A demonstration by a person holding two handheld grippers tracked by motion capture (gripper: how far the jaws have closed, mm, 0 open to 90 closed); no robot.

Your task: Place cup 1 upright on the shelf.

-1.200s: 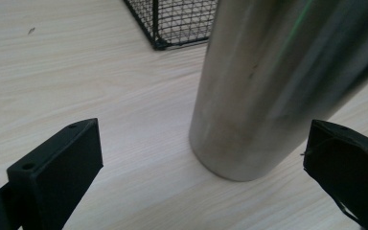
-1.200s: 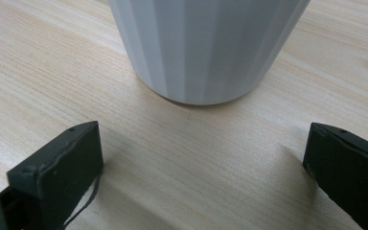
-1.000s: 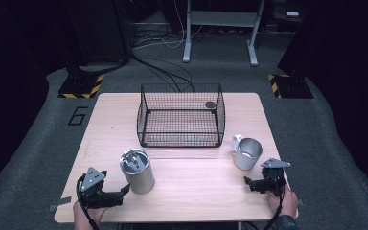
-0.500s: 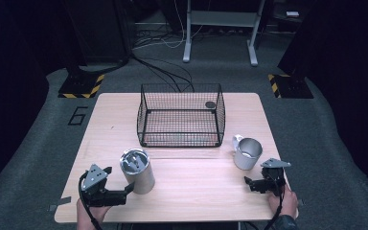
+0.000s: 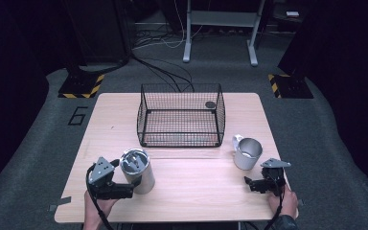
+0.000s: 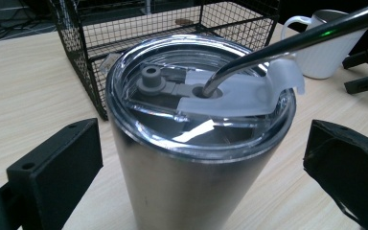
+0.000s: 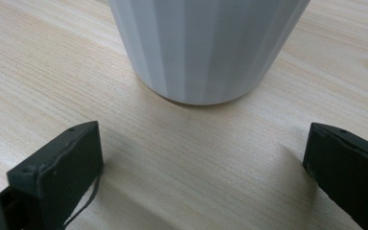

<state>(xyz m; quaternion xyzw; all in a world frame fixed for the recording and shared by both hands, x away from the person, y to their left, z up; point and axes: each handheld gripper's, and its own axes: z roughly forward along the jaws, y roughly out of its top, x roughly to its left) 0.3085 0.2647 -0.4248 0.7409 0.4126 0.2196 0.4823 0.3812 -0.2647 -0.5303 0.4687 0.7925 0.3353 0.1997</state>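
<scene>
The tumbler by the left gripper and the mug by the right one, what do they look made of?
The tumbler looks like brushed steel, with a dull grey sheen, under a clear plastic lid that shows glare. The mug has a matte white faceted wall, probably ceramic or coated metal; in the high view its inside looks silvery.

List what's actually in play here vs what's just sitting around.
In play:
- steel tumbler with clear lid and metal straw, between the open left claw jaws
- white mug, just ahead of the open right claw

Lying about:
- wire basket, standing at the table's far side
- small dark disc at the basket
- floor cables
</scene>
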